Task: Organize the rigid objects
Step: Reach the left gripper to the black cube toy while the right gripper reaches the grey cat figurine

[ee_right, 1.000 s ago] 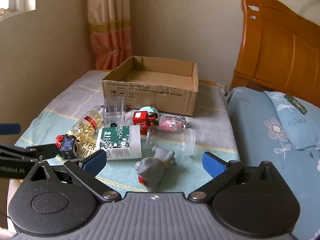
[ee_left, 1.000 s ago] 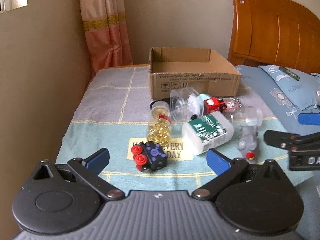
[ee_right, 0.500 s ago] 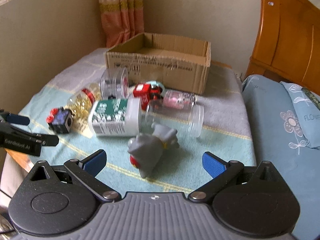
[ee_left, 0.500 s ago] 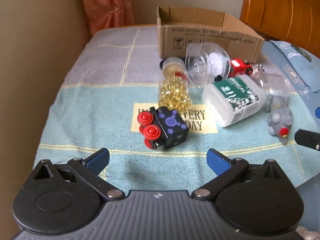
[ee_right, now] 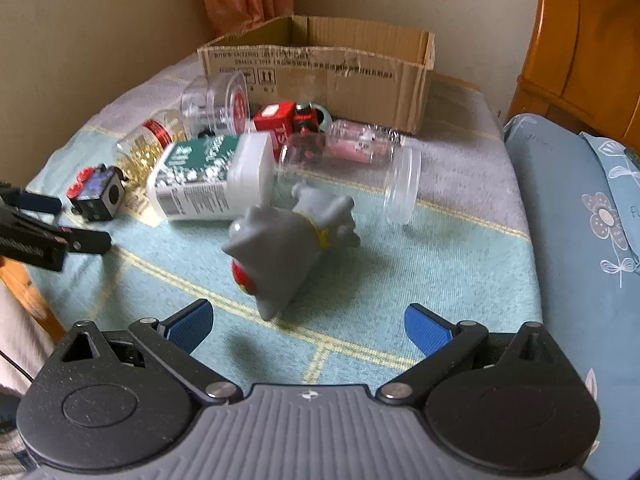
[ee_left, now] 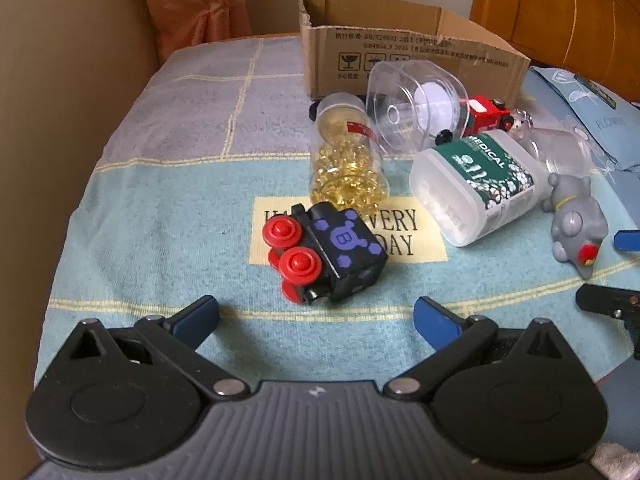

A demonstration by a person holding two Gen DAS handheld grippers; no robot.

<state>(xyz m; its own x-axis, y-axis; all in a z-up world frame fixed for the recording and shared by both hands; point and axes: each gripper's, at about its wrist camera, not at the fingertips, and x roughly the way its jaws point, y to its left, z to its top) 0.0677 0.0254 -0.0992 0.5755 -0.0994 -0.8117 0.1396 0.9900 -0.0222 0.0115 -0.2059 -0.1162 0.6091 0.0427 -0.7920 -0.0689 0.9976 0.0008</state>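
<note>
Both jaws spread wide: boxy black toy (ee_left: 328, 252), smooth grey figurine (ee_right: 288, 248) on terry cloth (ee_left: 160, 232)

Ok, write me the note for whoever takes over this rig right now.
Left tongs: open, empty, lined up just short of the black toy with red wheels.
Right tongs: open, empty, just short of the grey figurine lying on its side.
Cardboard box at the back; nothing seen inside it, though its floor is mostly hidden.
On the towel in front of it: capsule bottle, medical container, clear jars, red toy vehicle.
Done: nothing visibly boxed. Left: everything, probably starting with these two toys.
</note>
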